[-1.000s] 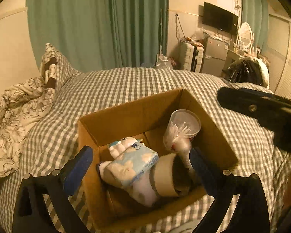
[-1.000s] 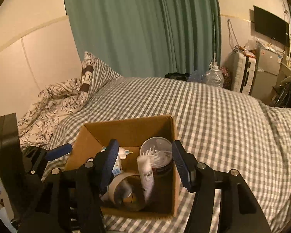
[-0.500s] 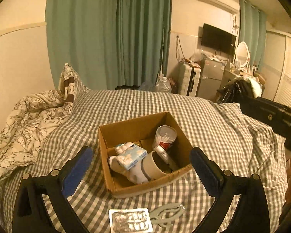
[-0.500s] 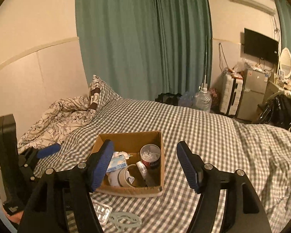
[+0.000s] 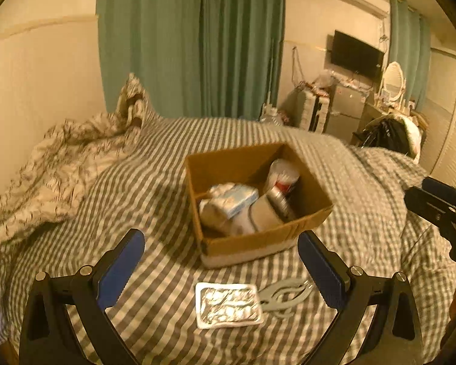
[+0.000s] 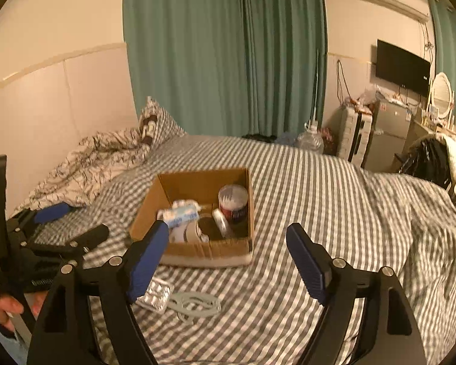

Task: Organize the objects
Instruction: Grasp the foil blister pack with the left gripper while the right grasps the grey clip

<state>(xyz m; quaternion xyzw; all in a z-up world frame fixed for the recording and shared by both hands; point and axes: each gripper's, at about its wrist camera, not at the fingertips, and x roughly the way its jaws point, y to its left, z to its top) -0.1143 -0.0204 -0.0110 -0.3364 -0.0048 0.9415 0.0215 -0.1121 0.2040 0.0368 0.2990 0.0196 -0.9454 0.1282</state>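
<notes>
While both jaws are spread wide and empty, a silver blister pack (image 5: 229,305) and grey openwork piece (image 5: 284,299) are shown lying near the bed's (image 5: 155,188) front edge, before the filled cardboard box (image 5: 258,241).

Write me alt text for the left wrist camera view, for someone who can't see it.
An open cardboard box holding small items sits on a gray checkered bedspread, beyond the open left gripper. A silver blister pack and a gray hair clip lie on the bedspread in front of the box. Green curtains hang behind.
</notes>
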